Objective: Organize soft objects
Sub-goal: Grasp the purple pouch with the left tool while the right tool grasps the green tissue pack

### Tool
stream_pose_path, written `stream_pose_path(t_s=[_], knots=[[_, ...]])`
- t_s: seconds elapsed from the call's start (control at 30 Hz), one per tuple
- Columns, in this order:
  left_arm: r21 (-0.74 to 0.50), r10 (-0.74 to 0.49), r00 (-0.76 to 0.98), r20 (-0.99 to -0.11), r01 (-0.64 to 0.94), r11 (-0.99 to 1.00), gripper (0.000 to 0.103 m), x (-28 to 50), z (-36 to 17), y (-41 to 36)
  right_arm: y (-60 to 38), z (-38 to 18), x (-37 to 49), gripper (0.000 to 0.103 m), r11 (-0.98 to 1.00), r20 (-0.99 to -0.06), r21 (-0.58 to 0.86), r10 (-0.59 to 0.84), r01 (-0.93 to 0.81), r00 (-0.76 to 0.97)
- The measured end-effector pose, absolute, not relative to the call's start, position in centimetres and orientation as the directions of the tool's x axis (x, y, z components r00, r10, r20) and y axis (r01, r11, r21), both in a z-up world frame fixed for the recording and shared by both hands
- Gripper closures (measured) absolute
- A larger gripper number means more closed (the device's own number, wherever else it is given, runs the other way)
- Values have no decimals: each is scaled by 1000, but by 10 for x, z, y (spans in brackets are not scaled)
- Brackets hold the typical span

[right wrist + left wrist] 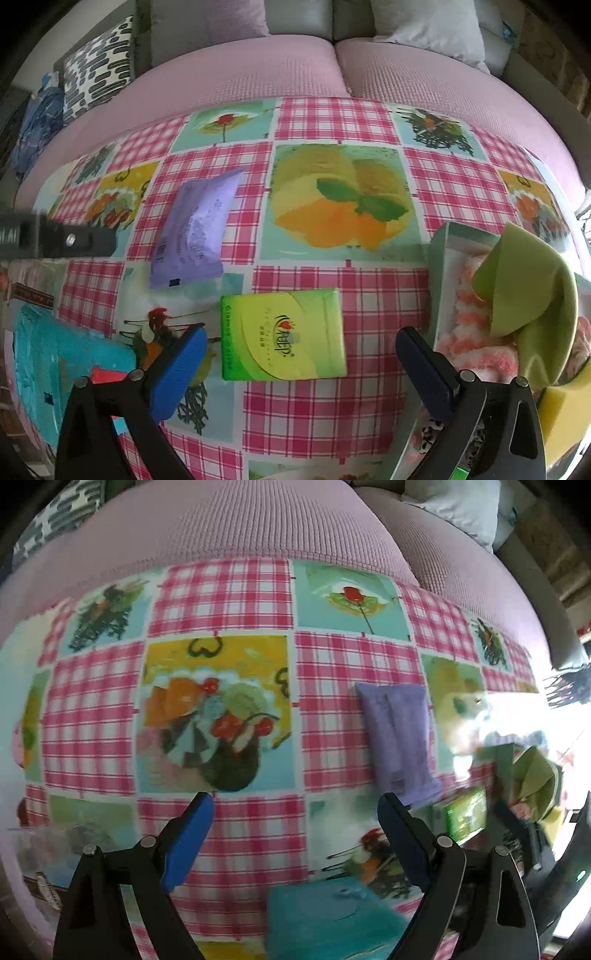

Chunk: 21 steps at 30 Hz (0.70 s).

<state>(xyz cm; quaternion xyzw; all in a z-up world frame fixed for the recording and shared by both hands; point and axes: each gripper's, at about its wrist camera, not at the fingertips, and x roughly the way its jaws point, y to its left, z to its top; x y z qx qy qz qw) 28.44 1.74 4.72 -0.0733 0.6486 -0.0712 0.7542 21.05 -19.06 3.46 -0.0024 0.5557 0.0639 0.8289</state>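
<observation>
Both grippers point steeply down at a table covered with a pink-checked cloth (369,295) printed with fruit and flower panels. The right gripper (301,363) has its jaws spread wide and holds nothing; a green tissue pack (282,334) lies flat on the cloth directly between its two fingers, a little ahead of the tips and untouched by either pad. Beyond that, up and to the left, lies a purple packet (195,236), well apart from the jaws. To the right of the right finger stands an open box (441,254) holding a pink fluffy cloth (476,332) with a green cloth (528,288) draped over it and a yellow sponge (561,417) at its near edge. The left gripper (295,812) is also wide open and empty, over bare checked cloth; the purple packet (399,738) lies just beyond its right finger, and a turquoise cloth (325,919) lies below, between the fingers' bases.
</observation>
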Motion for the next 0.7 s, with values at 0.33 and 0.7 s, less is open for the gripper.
stream_pose_path(t_s=[0.33, 0.7], knots=[[-209, -208, 105, -972, 8, 978, 13, 297, 43, 0, -196, 33, 210, 26, 989, -921, 115, 142, -96, 362], [-229, -229, 43, -973, 12, 973, 13, 322, 26, -52, -218, 36, 211, 37, 982, -912, 180, 186, -51, 365]])
